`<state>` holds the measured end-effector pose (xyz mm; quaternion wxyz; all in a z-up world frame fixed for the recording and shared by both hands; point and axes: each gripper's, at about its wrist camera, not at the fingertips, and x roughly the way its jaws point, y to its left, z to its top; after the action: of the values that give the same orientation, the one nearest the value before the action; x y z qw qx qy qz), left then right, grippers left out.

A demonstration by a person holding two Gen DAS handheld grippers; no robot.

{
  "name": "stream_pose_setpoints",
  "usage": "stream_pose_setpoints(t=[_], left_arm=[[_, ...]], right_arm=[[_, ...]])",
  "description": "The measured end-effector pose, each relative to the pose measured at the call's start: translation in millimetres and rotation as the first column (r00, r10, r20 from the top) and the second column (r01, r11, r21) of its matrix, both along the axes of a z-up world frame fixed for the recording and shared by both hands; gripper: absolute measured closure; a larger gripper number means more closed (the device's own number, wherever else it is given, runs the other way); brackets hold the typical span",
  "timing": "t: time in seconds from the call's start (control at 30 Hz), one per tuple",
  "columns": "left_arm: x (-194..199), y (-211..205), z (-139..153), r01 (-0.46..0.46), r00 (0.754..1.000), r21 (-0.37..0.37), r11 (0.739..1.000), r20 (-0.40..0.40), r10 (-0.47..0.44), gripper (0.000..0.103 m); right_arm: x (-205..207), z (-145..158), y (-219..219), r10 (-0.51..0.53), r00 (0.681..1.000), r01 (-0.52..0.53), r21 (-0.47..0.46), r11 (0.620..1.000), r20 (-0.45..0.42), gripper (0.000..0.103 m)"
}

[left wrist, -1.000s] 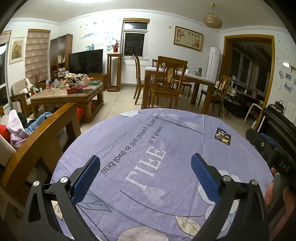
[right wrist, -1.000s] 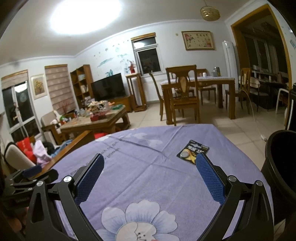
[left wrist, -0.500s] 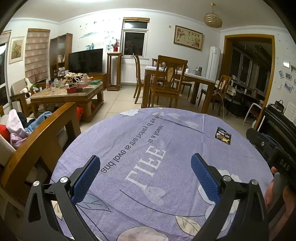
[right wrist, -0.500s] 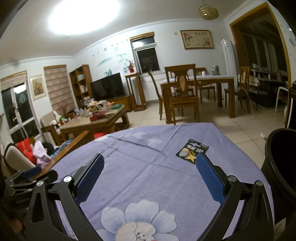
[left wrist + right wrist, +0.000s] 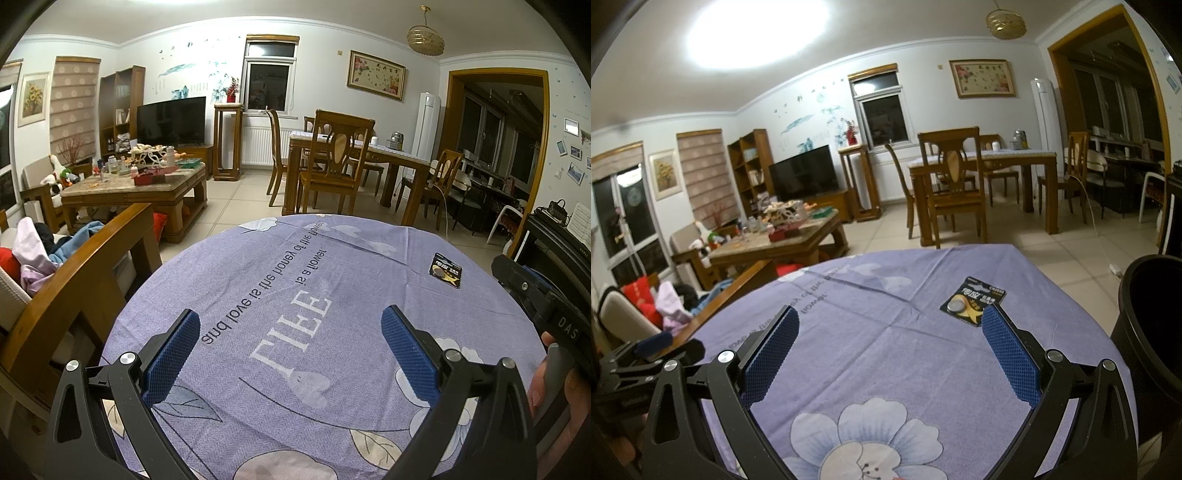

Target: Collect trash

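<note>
left tool (image 5: 290, 345): jaws wide apart, empty | right tool (image 5: 890, 345): jaws wide apart, empty | small black-and-gold battery card (image 5: 973, 301) flat on purple floral-cloth worktop (image 5: 886, 302), just beyond right tool's right finger | black round bin (image 5: 1152, 325) beside worktop

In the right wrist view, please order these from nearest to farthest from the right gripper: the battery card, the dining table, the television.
From the right gripper:
1. Battery card, lying on the purple cloth, just beyond the tip of the right-hand finger.
2. Dining table, across the floor, ahead and to the right.
3. Television, against the far wall, to the left.
</note>
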<state>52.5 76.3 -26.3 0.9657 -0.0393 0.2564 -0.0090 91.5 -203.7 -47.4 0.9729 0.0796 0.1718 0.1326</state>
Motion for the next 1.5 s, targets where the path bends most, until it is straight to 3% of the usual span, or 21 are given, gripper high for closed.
stream_pose_setpoints(t=[1.5], left_arm=[[-3.1, 3.2, -3.3, -0.005, 1.0, -0.007, 1.0, -0.012, 0.005, 0.005]], right_arm=[[-0.6, 6.3, 3.6, -0.002, 1.0, 0.002, 0.004, 1.0, -0.004, 0.005]])
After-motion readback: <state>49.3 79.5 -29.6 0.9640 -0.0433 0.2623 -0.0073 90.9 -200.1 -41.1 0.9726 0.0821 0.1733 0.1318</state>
